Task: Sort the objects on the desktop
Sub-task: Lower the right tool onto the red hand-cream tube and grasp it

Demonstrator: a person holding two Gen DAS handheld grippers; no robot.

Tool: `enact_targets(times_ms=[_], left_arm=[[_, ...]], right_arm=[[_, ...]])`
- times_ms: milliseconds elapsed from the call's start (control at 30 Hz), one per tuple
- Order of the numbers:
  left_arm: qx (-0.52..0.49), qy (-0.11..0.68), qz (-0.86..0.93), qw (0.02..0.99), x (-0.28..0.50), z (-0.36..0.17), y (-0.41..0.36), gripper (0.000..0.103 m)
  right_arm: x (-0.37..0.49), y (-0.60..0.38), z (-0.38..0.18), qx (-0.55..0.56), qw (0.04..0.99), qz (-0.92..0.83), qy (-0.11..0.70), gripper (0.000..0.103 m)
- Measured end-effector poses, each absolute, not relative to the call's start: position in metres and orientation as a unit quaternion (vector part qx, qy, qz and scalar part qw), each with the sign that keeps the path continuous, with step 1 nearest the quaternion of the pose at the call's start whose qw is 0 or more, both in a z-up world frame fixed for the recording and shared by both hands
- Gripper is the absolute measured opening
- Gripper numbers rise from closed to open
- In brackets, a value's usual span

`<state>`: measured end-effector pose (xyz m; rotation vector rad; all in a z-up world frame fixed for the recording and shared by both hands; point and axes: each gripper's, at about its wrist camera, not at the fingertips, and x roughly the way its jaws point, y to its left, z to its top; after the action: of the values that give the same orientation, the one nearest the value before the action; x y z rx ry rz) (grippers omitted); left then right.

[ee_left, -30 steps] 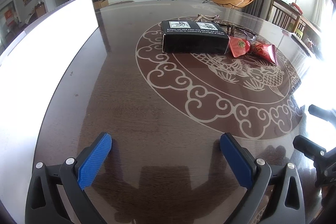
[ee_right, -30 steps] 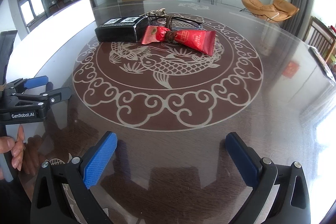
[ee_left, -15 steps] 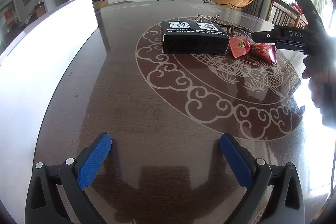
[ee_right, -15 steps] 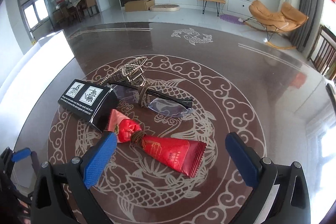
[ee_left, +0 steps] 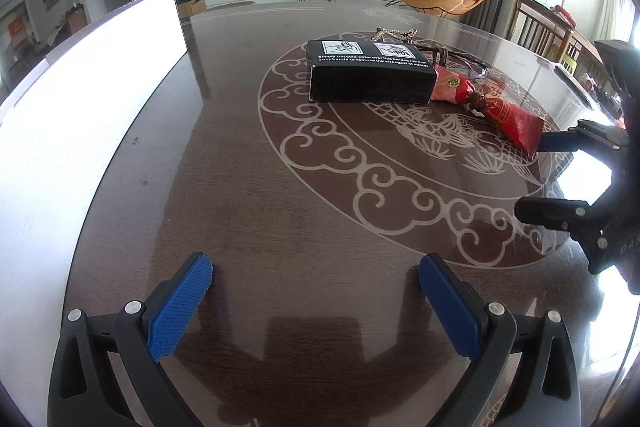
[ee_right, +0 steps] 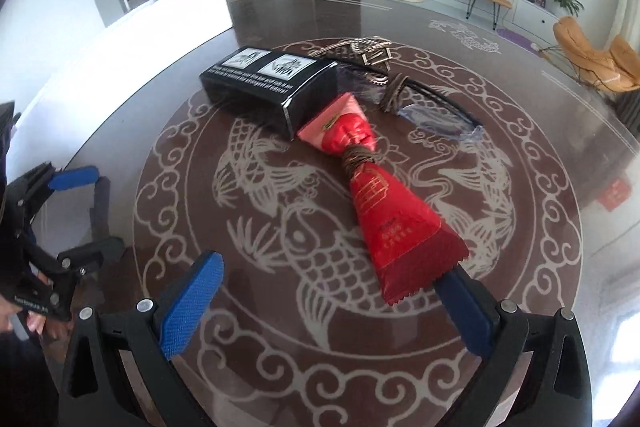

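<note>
Black box (ee_right: 276, 89) lies flat, printed side up. Red packet (ee_right: 384, 215), cinched by a brown cord, lies with one end touching the box. Glasses (ee_right: 432, 103) and metal clasp (ee_right: 360, 51) sit just behind.

In the right wrist view, a box (ee_right: 272, 87) lies on the surface (ee_right: 520, 267) at upper centre. A packet (ee_right: 384, 219) runs from the box's right end down toward lower right. Glasses (ee_right: 432, 107) lie behind the packet, a clasp (ee_right: 360, 51) behind the box.
</note>
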<state>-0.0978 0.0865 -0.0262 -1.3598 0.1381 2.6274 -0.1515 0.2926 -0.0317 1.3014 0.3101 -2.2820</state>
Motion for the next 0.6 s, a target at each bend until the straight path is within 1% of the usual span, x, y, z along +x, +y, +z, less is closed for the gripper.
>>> enact_targets(times_ms=[67, 133, 333, 433, 467, 500, 533, 600], left_arm=[[-0.457, 0.047, 0.884, 0.09, -0.098, -0.026, 0.087, 0.103], [-0.457, 0.046, 0.884, 0.09, -0.098, -0.026, 0.087, 0.103], [-0.457, 0.047, 0.884, 0.09, -0.097, -0.026, 0.087, 0.103], [-0.457, 0.046, 0.884, 0.09, -0.097, -0.026, 0.087, 0.103], [-0.457, 0.046, 0.884, 0.09, -0.097, -0.026, 0.087, 0.103], [-0.457, 0.046, 0.884, 0.09, -0.098, -0.026, 0.086, 0.103], [-0.457, 0.046, 0.884, 0.09, -0.097, -0.026, 0.087, 0.103], [-0.457, 0.046, 0.884, 0.09, -0.097, -0.026, 0.087, 0.103]], right_arm=[[-0.141, 0.289, -0.031, 0.471, 0.237, -0.834, 0.16, 0.103], [-0.141, 0.29, -0.027, 0.456, 0.217, -0.843, 0.185, 0.103], [-0.186, 0.29, -0.021, 0.443, 0.161, -0.869, 0.152, 0.103], [-0.205, 0.279, -0.025, 0.447, 0.163, -0.866, 0.154, 0.102], [-0.209, 0.275, -0.028, 0.449, 0.169, -0.864, 0.157, 0.099], [-0.21, 0.273, -0.028, 0.45, 0.183, -0.861, 0.149, 0.085], [-0.21, 0.272, -0.026, 0.449, 0.194, -0.862, 0.134, 0.067], [-0.206, 0.27, -0.026, 0.449, 0.195, -0.863, 0.124, 0.051]])
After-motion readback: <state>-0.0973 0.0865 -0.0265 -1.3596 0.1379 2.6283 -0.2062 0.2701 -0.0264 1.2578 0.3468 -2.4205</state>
